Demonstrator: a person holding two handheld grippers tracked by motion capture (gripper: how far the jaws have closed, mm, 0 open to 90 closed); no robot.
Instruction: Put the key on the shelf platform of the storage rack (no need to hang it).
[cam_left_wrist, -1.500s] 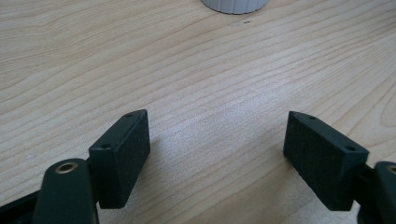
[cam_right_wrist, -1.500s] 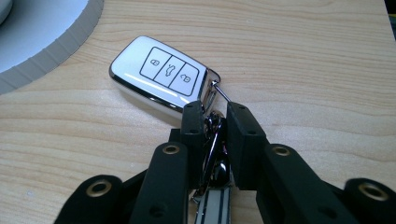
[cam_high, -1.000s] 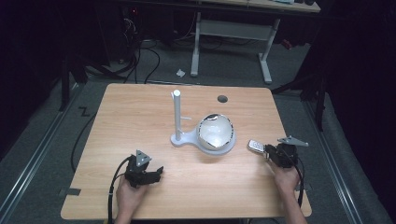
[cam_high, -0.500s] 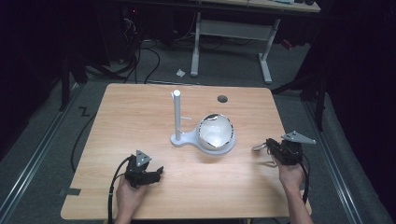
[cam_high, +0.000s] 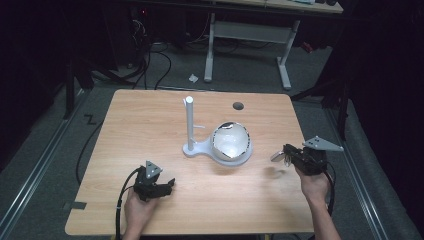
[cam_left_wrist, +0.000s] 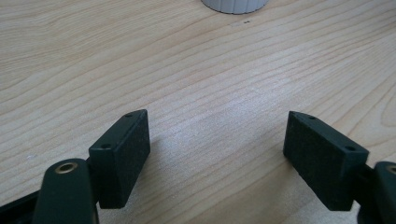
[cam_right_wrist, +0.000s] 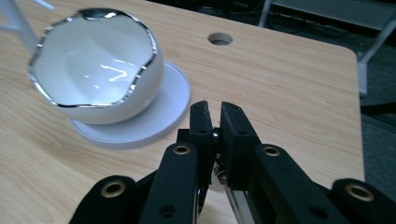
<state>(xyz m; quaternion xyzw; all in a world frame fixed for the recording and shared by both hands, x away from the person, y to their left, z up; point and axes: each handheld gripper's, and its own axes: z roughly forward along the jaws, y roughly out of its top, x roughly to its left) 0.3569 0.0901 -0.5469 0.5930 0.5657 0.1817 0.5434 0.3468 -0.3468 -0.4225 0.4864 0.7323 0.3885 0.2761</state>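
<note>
Silvery, a thin metal piece (cam_high: 278, 156) clenched in the right gripper (cam_high: 287, 153) points toward the white bowl (cam_high: 230, 142); left gripper (cam_high: 169, 184) gapes empty.

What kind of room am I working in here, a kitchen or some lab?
Most likely a lab or recording workspace, not a kitchen: a bare light wooden table with a round cable hole, loose black cables on the grey floor, and a white-legged desk frame behind in the dark.
</note>
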